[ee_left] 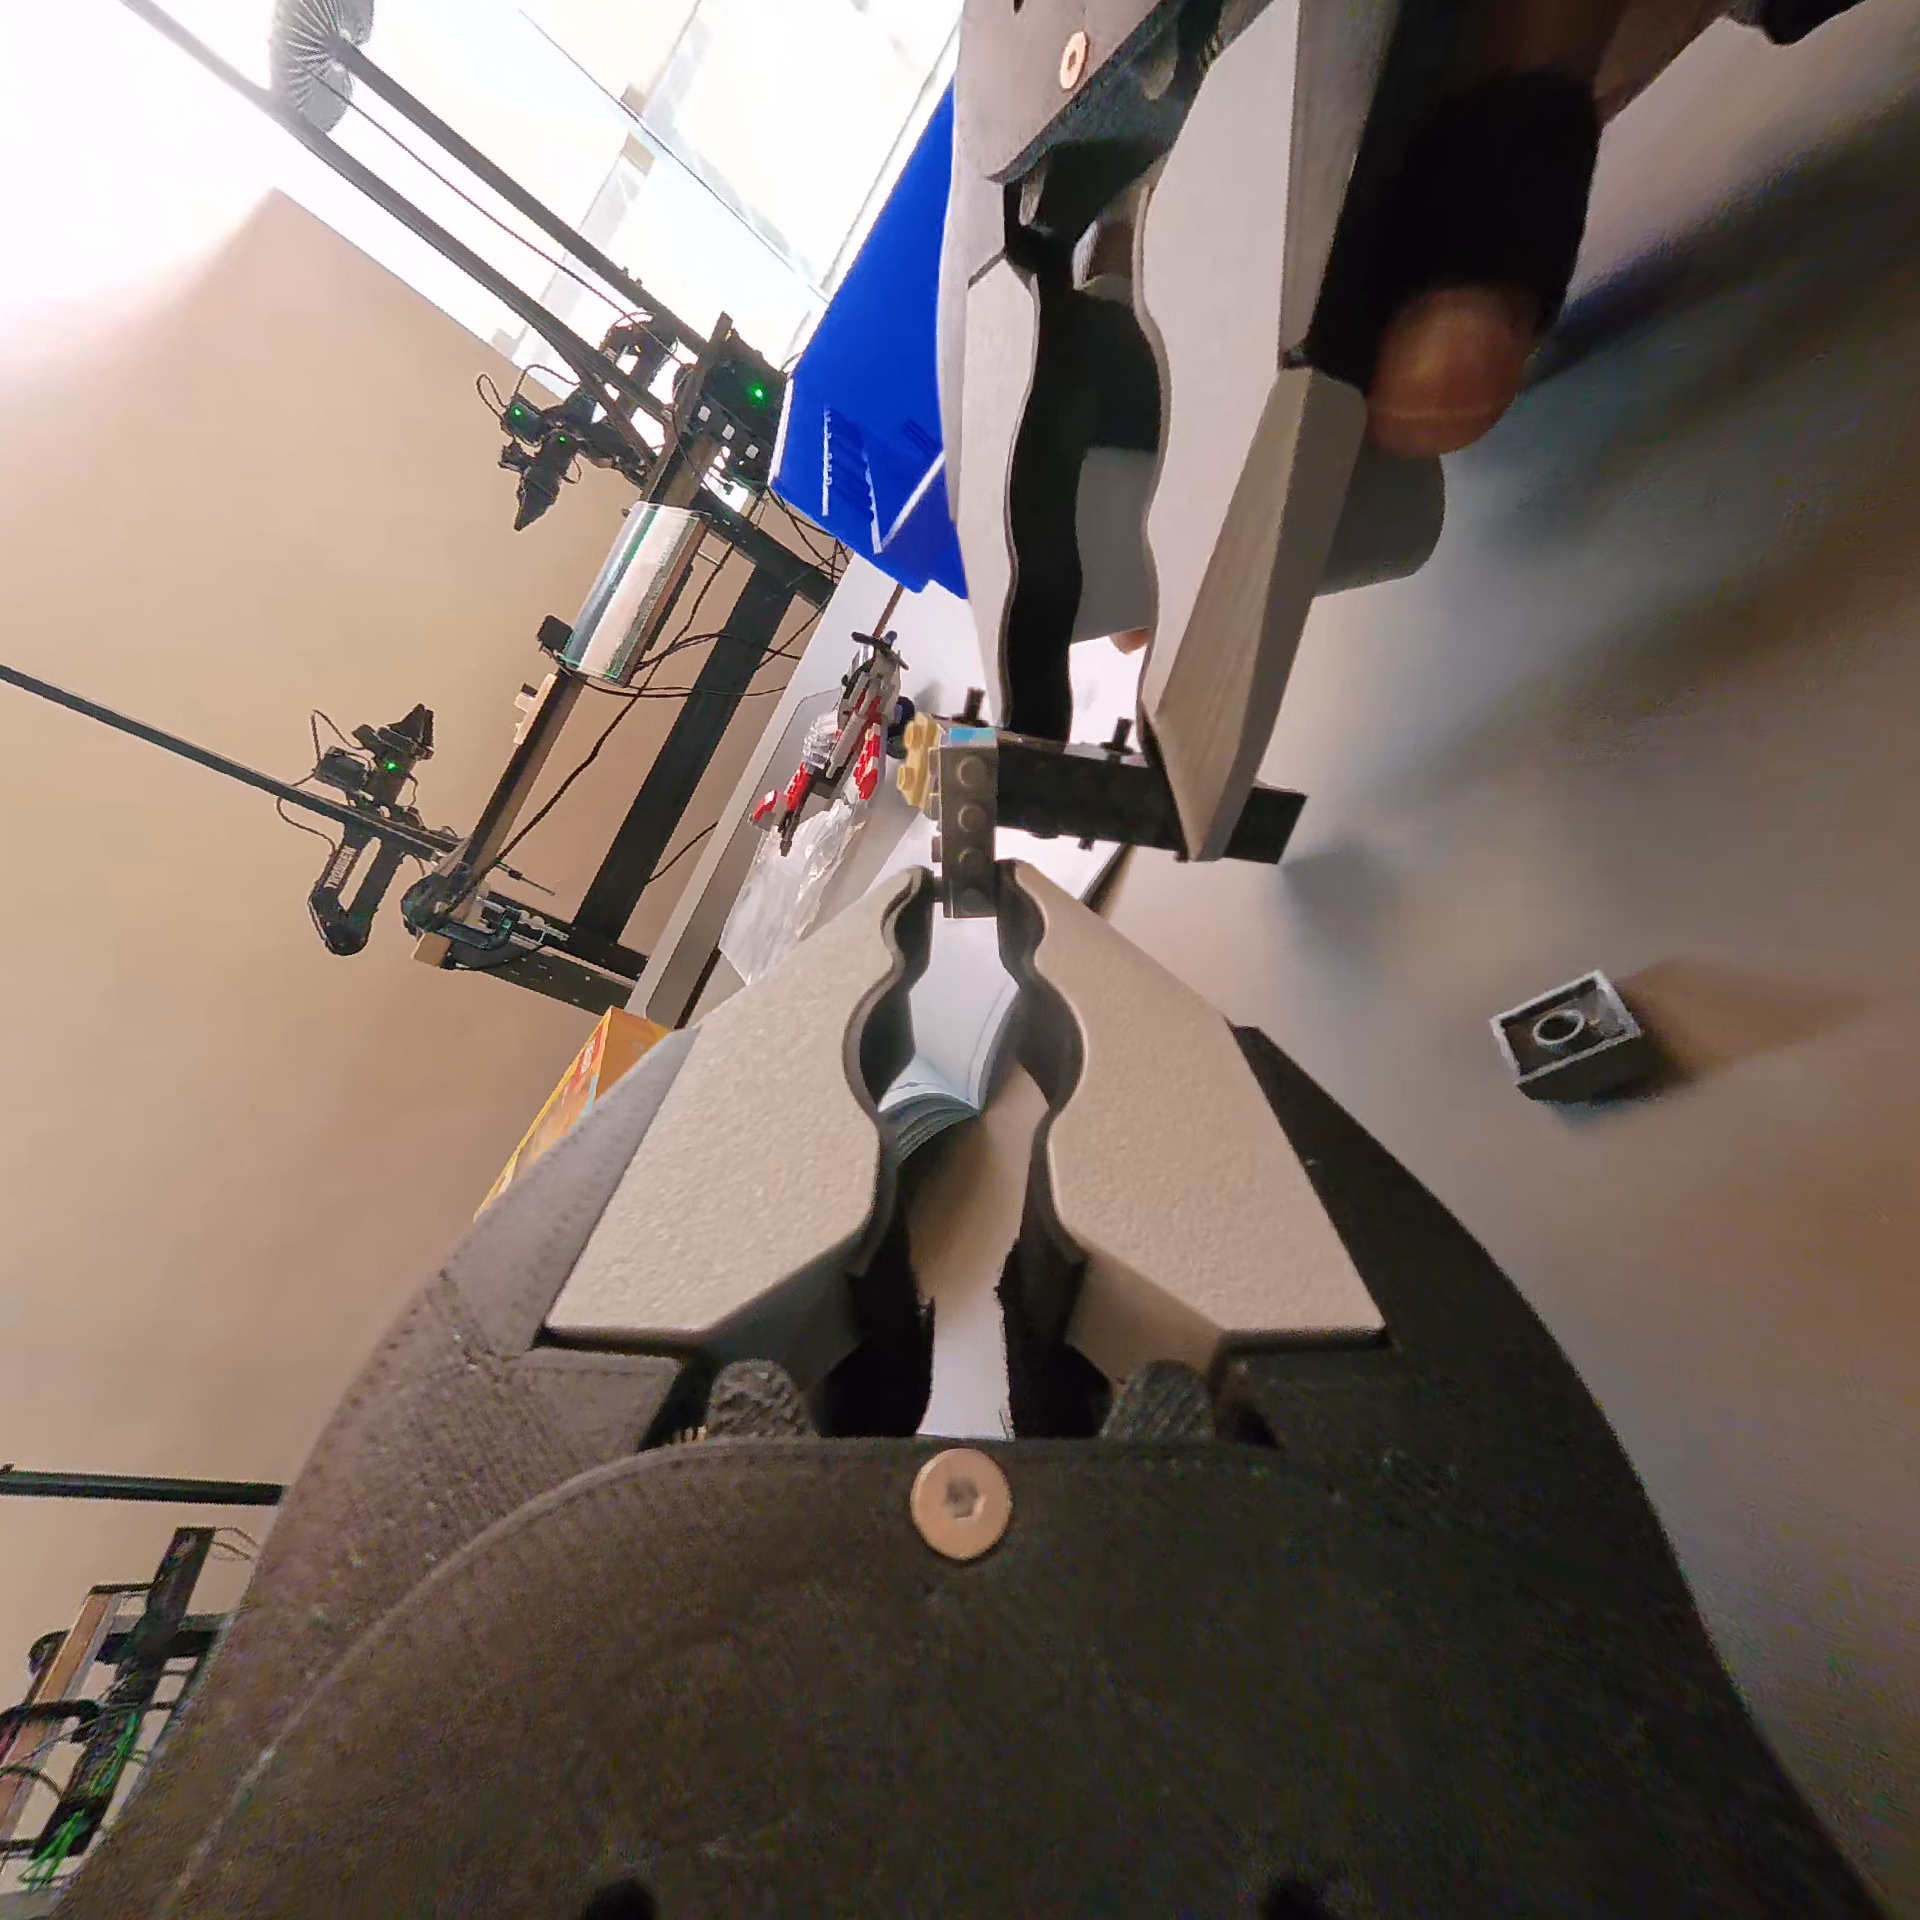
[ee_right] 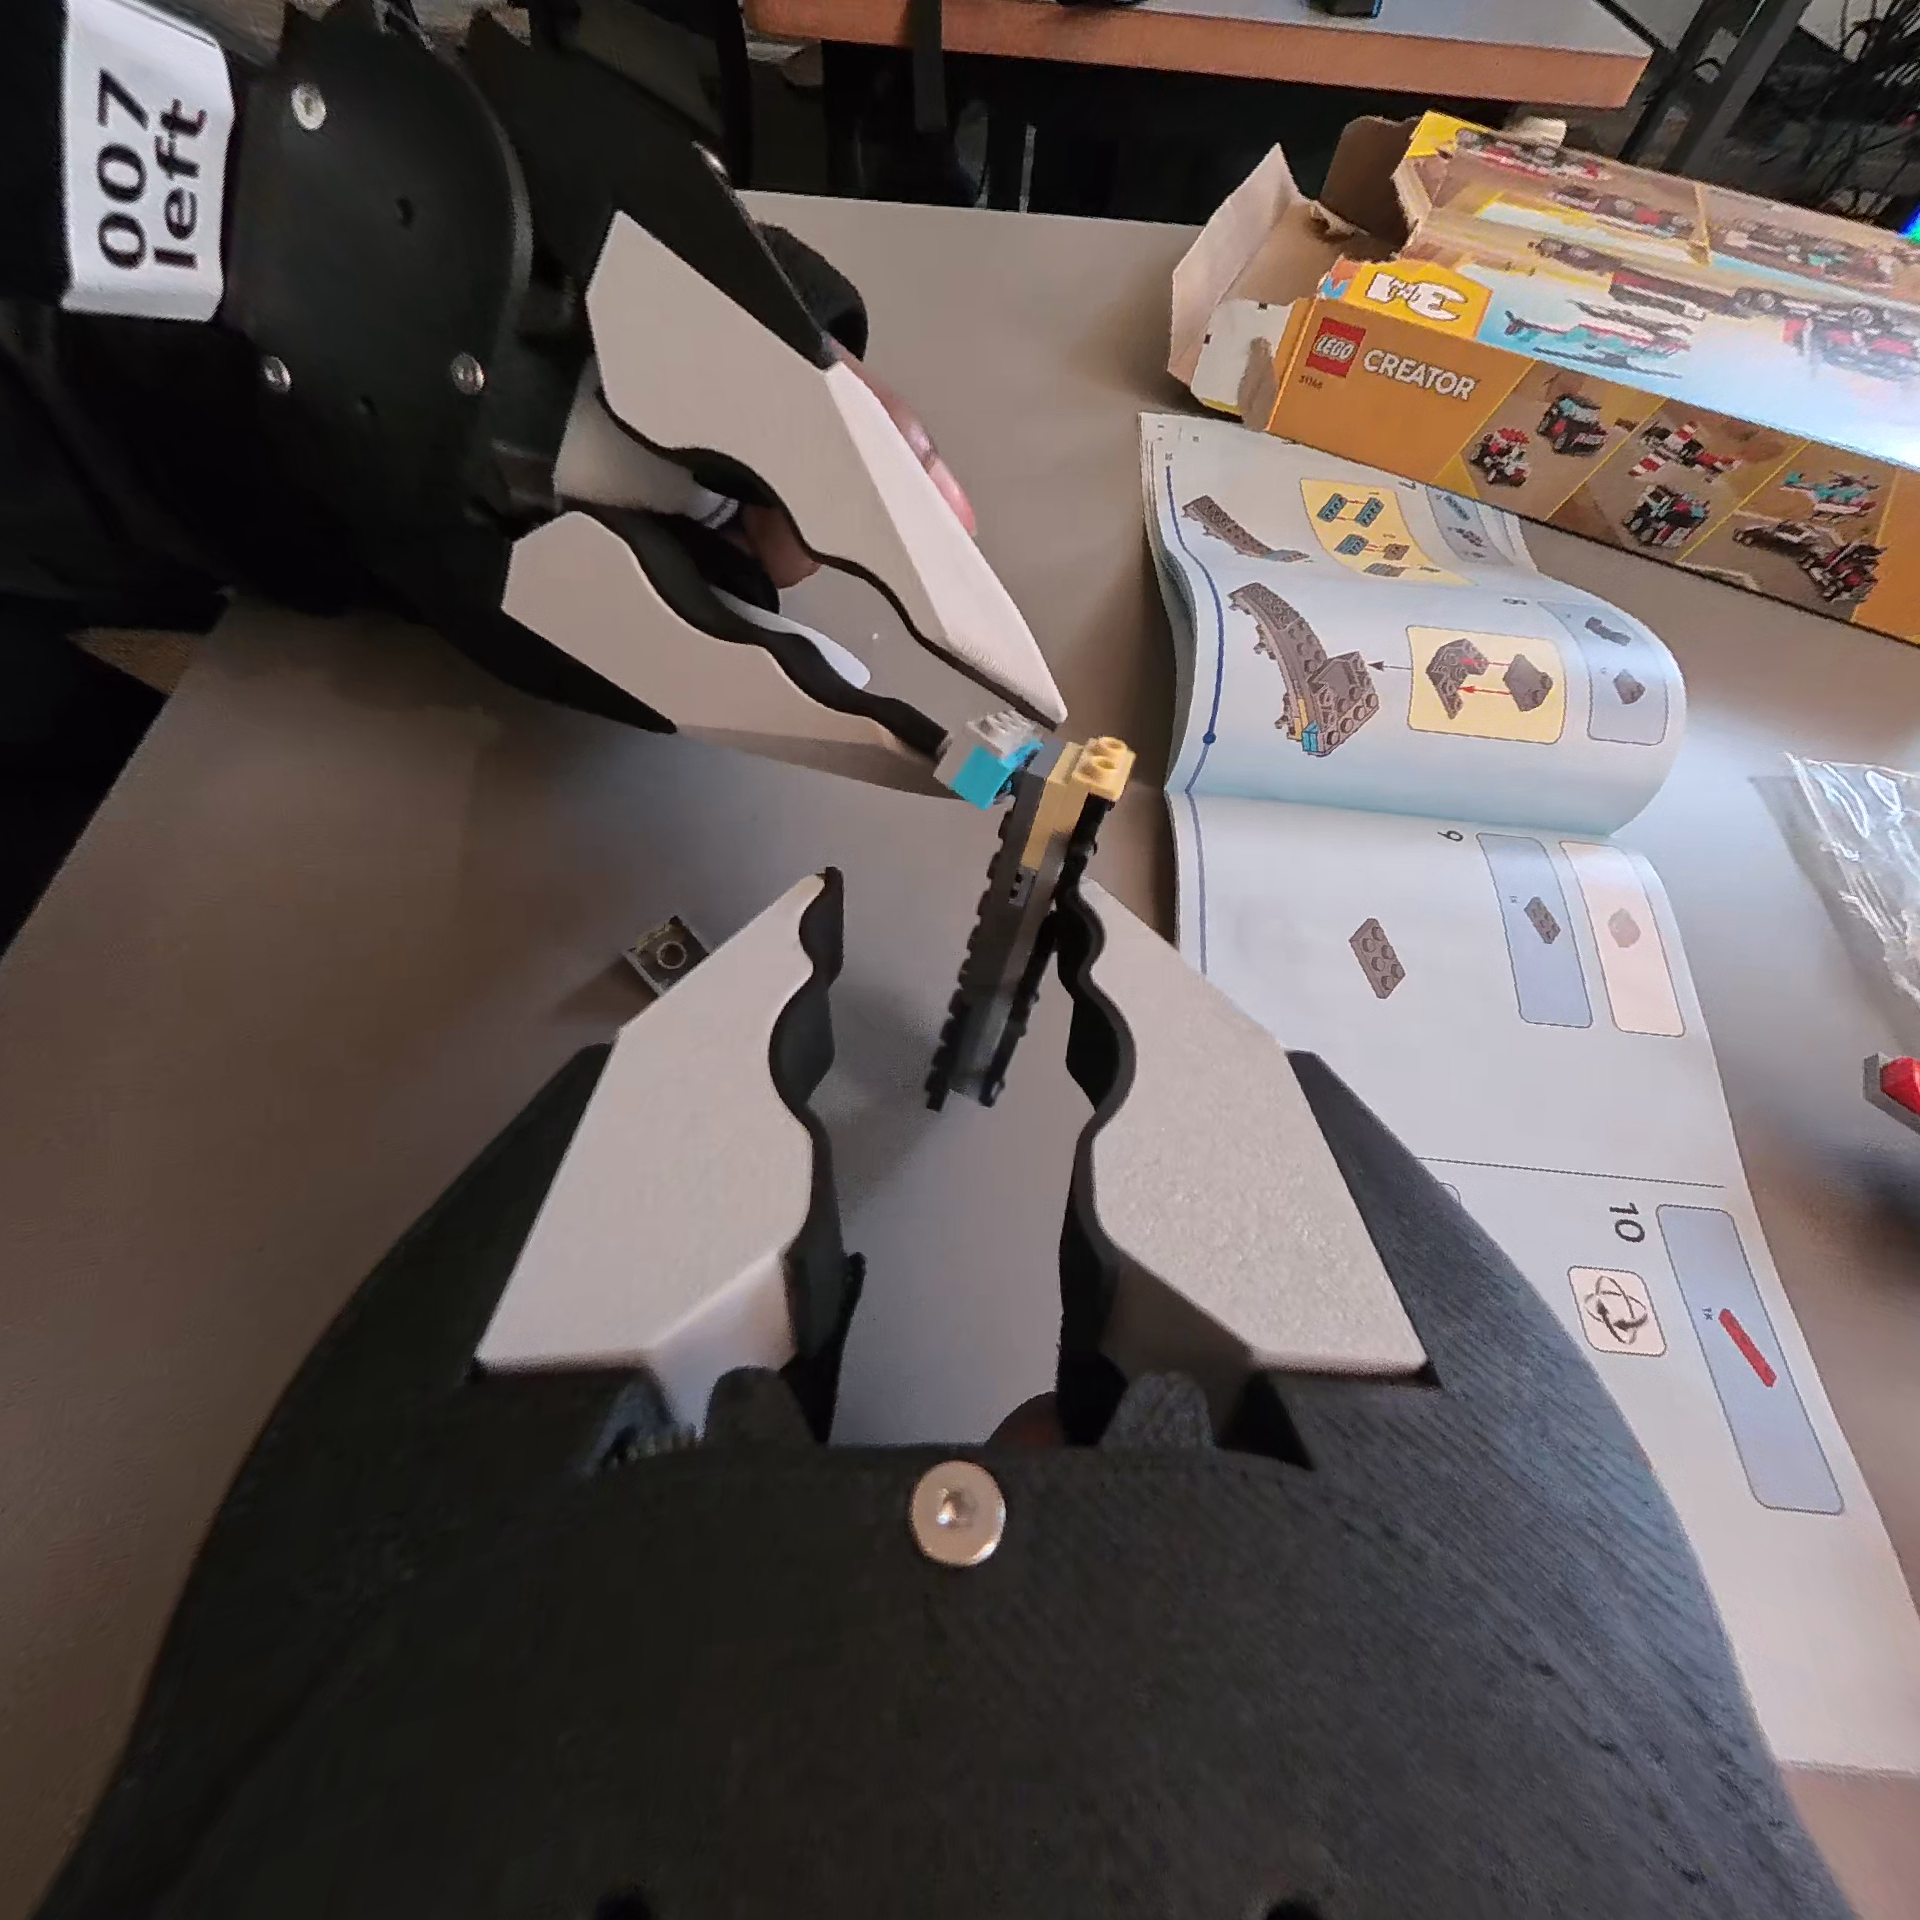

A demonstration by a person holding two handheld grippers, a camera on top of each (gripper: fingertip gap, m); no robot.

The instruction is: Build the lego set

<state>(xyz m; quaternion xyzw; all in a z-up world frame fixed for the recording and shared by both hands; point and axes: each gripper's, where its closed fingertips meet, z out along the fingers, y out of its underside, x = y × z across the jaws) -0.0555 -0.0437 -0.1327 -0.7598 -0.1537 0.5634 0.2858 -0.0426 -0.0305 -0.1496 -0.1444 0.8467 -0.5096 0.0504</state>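
Observation:
A long black and dark grey lego assembly (ee_right: 992,966) with a tan brick on top stands on end on the grey table (ee_right: 312,935). My left gripper (ee_left: 971,894) is shut on the small grey and teal bricks (ee_right: 982,764) at the assembly's upper end; in the left wrist view this end shows as a grey studded plate (ee_left: 966,821). My right gripper (ee_right: 951,888) is open around the assembly, which is close against its right finger and clear of the left one. The right gripper (ee_left: 1096,790) comes from above over the black beam (ee_left: 1101,795) in the left wrist view.
A loose dark grey brick (ee_right: 665,951) lies on the table left of my right gripper and also shows in the left wrist view (ee_left: 1569,1039). An open instruction booklet (ee_right: 1403,935), the lego box (ee_right: 1610,364), a plastic bag (ee_right: 1870,831) and a red piece (ee_right: 1896,1091) lie to the right. My two grippers' fingertips are within a few centimetres of each other.

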